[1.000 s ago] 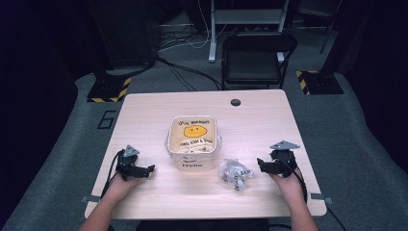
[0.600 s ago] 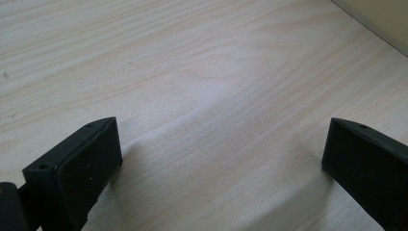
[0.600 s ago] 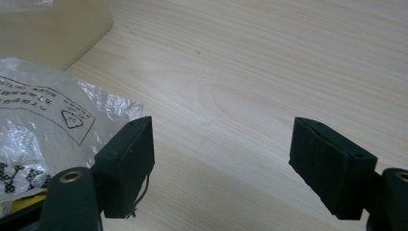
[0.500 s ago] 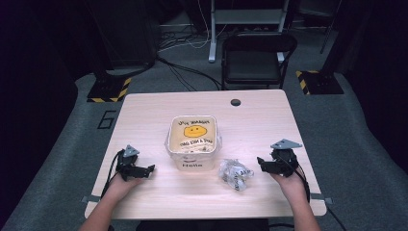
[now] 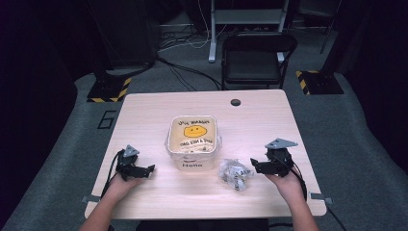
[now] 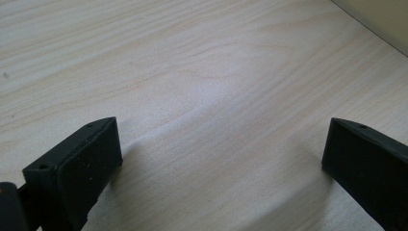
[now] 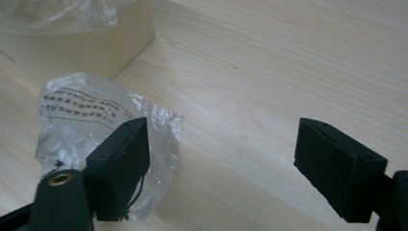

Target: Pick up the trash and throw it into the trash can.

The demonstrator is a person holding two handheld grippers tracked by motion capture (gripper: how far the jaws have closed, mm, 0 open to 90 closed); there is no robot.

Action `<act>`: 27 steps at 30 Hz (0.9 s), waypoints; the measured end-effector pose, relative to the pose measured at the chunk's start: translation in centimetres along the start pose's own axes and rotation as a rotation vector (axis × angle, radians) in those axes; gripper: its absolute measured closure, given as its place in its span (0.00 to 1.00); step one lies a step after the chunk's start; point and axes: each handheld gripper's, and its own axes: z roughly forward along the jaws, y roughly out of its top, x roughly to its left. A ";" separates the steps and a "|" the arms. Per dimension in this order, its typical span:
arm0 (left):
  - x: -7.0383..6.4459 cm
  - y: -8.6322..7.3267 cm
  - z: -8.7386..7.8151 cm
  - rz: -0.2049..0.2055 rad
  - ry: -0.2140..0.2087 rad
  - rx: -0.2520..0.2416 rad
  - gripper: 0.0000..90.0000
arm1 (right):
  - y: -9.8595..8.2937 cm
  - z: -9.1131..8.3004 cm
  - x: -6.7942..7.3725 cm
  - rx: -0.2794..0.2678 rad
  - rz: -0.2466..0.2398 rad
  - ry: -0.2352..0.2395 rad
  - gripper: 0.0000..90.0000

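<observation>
A cream box [image 5: 193,143] with a yellow smiley face on its plastic-covered top sits in the middle of the wooden table [image 5: 144,115]. A crumpled clear plastic bag [image 5: 235,173] with black print lies just right of the box's front corner. My right gripper [image 5: 252,166] rests open on the table right of the bag; in the right gripper view the bag [image 7: 91,130] lies beside and behind the left jaw, not between the two. My left gripper [image 5: 151,169] rests open on the table left of the box, with bare wood [image 6: 216,120] between its jaws.
A small black round grommet [image 5: 235,102] sits near the table's far edge. A black folding chair [image 5: 255,60] stands behind the table. The box's side [image 7: 82,48] rises at the upper left of the right gripper view.
</observation>
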 end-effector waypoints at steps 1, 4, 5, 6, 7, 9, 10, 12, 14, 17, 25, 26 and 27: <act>0.0 0.0 0.0 0.000 0.000 0.000 0.00 | 0.1 -0.1 0.1 -0.001 -0.003 0.004 0.20; 0.0 0.0 0.0 0.000 0.000 0.000 0.00 | 0.4 -0.2 0.6 -0.011 -0.015 0.008 0.18; 0.0 0.0 0.0 0.000 0.000 0.000 0.00 | 0.5 -0.3 0.6 -0.015 -0.023 0.010 0.18; 0.0 0.0 0.0 -0.001 0.000 0.000 0.00 | 0.5 -0.3 0.8 -0.016 -0.023 0.012 0.18; 0.0 0.0 0.0 0.000 0.000 0.000 0.00 | 0.6 -0.3 0.9 -0.019 -0.025 0.015 0.17; 0.0 0.0 0.0 -0.001 0.000 0.001 0.00 | 0.7 -0.4 1.1 -0.023 -0.023 0.028 0.17; 0.0 0.0 0.0 0.000 0.000 0.000 0.00 | 0.8 -0.4 1.1 -0.029 -0.026 0.035 0.16; 0.0 0.0 0.0 0.001 0.001 0.002 0.00 | 0.9 -0.5 1.4 -0.027 -0.029 0.054 0.16; 0.0 0.0 0.0 0.000 0.000 0.000 0.00 | 1.0 -0.5 1.6 -0.024 -0.041 0.072 0.15; 0.0 0.0 0.0 0.000 0.000 0.000 0.00 | 1.0 -0.5 2.0 -0.023 -0.053 0.087 0.15; 0.0 0.0 0.0 -0.001 0.000 0.000 0.00 | 1.0 -0.3 3.3 -0.029 -0.102 0.119 0.15; 0.0 0.0 0.0 0.000 0.000 0.000 0.00 | 1.0 -0.3 3.4 -0.029 -0.109 0.124 0.15; 0.0 0.0 0.0 0.000 0.000 0.000 0.00 | 1.0 -0.3 3.5 -0.030 -0.114 0.128 0.15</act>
